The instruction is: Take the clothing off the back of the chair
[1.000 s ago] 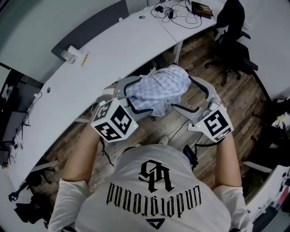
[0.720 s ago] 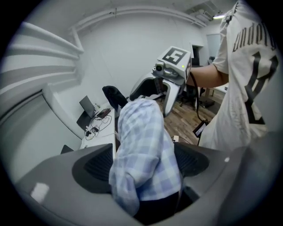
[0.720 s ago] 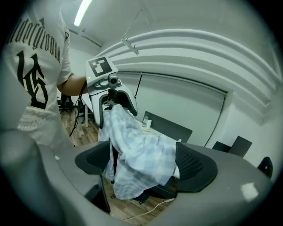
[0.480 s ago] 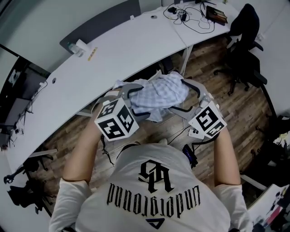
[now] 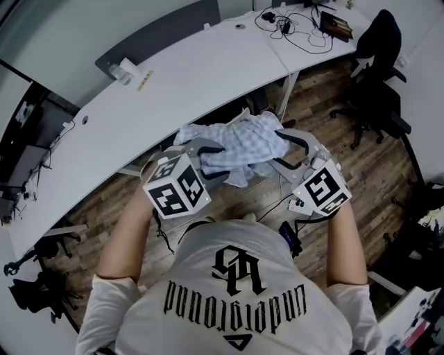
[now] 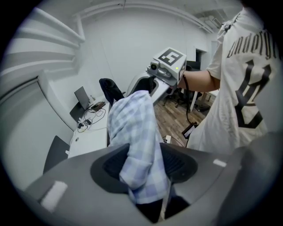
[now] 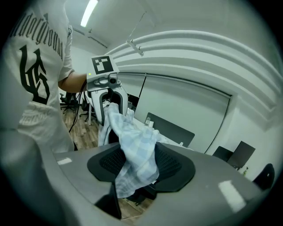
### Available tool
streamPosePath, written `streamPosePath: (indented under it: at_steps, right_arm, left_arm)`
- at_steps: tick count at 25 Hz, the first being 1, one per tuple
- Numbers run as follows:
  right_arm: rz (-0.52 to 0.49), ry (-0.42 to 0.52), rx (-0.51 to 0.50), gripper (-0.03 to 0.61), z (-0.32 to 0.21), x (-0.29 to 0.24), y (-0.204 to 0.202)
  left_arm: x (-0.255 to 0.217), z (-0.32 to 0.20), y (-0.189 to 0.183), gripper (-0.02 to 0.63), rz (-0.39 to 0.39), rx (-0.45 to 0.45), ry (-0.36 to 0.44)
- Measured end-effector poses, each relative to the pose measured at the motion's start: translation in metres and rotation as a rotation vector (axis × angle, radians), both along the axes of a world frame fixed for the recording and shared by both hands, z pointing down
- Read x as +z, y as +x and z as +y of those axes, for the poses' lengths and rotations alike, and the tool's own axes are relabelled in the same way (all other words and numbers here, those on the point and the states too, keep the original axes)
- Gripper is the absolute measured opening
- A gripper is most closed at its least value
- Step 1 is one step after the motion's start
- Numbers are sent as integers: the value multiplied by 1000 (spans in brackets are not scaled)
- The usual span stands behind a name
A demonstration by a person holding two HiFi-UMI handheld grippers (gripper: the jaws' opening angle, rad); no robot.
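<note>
A light blue checked shirt point(image 5: 239, 145) lies bunched over the back of a dark chair, which is almost wholly hidden beneath it. My left gripper point(image 5: 211, 161) holds the shirt's left end, jaws closing, with cloth point(image 6: 135, 132) pinched between the pads. My right gripper point(image 5: 281, 151) is at the shirt's right end, jaws closing too, and a fold of shirt point(image 7: 132, 141) fills the gap between them. A dark bit of chair point(image 6: 150, 207) shows under the cloth. Each gripper sees the other across the shirt: the right gripper point(image 6: 168, 62) and the left gripper point(image 7: 104, 70).
A long white curved desk point(image 5: 173, 83) runs just beyond the chair, with cables and a device point(image 5: 291, 21) at its far right. A black office chair point(image 5: 378, 62) stands on the wooden floor at the right. The person's body is close behind the grippers.
Both pairs of jaws have narrowed from wide open onto the shirt's two ends. The hands have sunk a little, and the cloth now spreads further to the left.
</note>
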State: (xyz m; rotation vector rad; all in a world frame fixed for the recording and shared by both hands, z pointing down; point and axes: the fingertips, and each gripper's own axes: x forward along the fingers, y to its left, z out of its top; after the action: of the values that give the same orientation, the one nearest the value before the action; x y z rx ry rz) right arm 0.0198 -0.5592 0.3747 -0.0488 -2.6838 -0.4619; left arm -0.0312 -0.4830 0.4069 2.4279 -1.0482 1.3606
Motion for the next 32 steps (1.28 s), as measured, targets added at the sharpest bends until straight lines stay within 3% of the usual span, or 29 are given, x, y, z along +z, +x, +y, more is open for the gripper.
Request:
streamPosePath:
  at_steps: [3,6,11,13,20,32]
  right_arm:
    - [-16,5,5,107,6,-6,0]
    - [-31,17,11,74,15,-9,-1]
    - [-45,37,9,67,36,-27,-7]
    - [-46,46,18,67,41,-37,-10]
    - [-87,78,71,66,70,-66,-22]
    - [-169,70,269,67,157,-91,-73]
  left_arm:
    - [-3,4,-1,241,10,2,10]
    - [-8,10,-1,224,21,7,26]
    - [-29,20,-7,159,87,-6,96]
    - [-40,20,-13,101,119,-21,153]
    - [-74,33,-35,91,219,-26,286]
    - [-102,103,-94,91,326,99,391]
